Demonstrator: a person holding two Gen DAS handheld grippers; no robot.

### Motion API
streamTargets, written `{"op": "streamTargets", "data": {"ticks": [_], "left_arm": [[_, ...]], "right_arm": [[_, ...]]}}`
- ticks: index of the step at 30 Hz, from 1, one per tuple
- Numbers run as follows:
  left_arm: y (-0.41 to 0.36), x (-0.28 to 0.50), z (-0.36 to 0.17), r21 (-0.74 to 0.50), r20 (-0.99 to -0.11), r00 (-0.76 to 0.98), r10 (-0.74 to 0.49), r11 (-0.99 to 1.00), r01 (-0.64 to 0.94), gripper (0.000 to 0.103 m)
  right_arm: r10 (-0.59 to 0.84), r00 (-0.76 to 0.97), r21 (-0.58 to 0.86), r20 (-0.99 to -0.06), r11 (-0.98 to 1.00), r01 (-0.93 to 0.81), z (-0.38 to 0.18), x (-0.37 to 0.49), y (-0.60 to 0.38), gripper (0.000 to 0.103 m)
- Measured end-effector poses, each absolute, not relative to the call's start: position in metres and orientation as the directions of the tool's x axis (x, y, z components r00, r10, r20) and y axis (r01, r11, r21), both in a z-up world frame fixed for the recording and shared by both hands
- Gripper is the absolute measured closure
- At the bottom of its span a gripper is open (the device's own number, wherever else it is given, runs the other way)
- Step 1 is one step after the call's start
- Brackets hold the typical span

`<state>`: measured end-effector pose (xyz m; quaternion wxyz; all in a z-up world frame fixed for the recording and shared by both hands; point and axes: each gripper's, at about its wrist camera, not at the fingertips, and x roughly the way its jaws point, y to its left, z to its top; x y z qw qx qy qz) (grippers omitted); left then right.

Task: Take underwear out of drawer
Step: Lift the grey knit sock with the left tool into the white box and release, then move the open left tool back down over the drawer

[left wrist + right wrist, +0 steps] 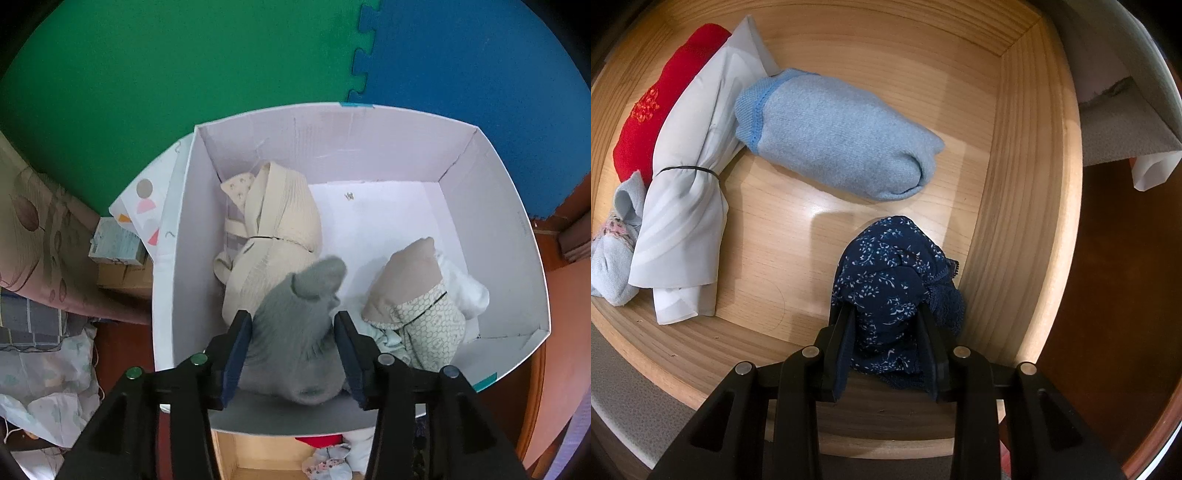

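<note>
In the left wrist view my left gripper (291, 325) hangs over a white cardboard box (491, 206). A rolled grey underwear (295, 332) lies between its fingers. The roll's outline is blurred and the pads do not seem to press on it, so the jaws stand open. A beige bra (277, 229) and a taupe and patterned roll (417, 295) lie in the box. In the right wrist view my right gripper (886, 314) points down into the wooden drawer (1008, 184), shut on a navy floral underwear (886, 280). A light blue roll (834, 133), a pale grey tied bundle (687, 206) and a red garment (665, 96) lie in the drawer.
Green (166, 74) and blue (480, 74) foam mats lie beyond the box. Bedding and bags (44, 332) are piled at its left. A small pale blue piece (613, 258) sits at the drawer's left edge. The box corner (1123, 110) shows beside the drawer's right wall.
</note>
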<state>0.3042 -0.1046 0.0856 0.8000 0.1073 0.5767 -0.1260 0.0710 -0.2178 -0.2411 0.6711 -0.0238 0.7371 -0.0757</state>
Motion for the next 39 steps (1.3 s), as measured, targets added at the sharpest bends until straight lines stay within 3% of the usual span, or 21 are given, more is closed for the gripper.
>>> {"op": "streamTargets", "data": {"ticks": [22,30,39], "left_arm": [[-0.046,0.251,0.133,0.009,-0.922,0.374,-0.105,0.957,0.291,0.048],[-0.034,0.208,0.116,-0.003,-0.926,0.354,-0.130,0.941,0.339,0.048],[-0.015,0.156,0.056,0.021,-0.939,0.331,-0.094,0.945,0.327,0.048]], "right_arm": [[-0.142,-0.107,-0.149,-0.984,0.987,0.064,-0.239,0.071,-0.217,0.072],[-0.143,-0.109,-0.151,-0.984,0.987,0.064,-0.238,0.071,-0.217,0.072],[-0.143,-0.111,-0.151,-0.983,0.987,0.062,-0.238,0.072,-0.218,0.071]]}}
